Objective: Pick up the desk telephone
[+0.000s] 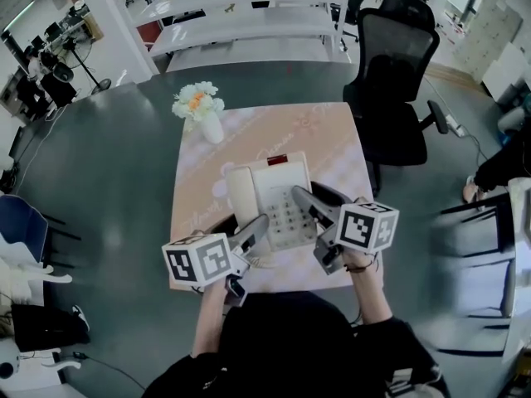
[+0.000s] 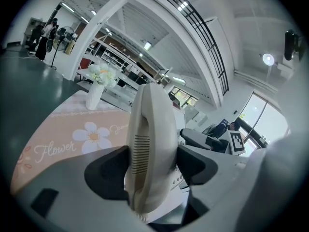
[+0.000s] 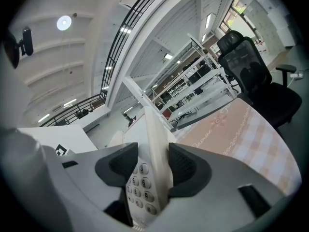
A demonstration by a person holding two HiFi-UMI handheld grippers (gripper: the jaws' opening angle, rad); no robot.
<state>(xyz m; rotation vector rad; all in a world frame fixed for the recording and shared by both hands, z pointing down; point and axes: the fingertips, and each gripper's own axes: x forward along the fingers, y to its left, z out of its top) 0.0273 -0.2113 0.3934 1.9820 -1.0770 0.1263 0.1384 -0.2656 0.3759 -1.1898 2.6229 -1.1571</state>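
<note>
A cream desk telephone [image 1: 270, 199], with its handset on the left and the keypad on the right, is held between both grippers over the pink cloth of the table [image 1: 328, 135]. My left gripper [image 1: 253, 232] is shut on the handset side [image 2: 149, 144]; its dark pads press both faces. My right gripper [image 1: 305, 206] is shut on the phone's keypad edge [image 3: 155, 153], with number keys [image 3: 137, 182] showing beside the pad. The phone looks raised off the cloth [image 2: 72, 134]. Its underside is hidden.
A white vase of flowers [image 1: 203, 110] stands at the table's far left corner. A black office chair [image 1: 398, 73] is past the far right corner, and another chair [image 1: 477, 239] stands at the right. White shelving [image 1: 249, 15] runs along the back.
</note>
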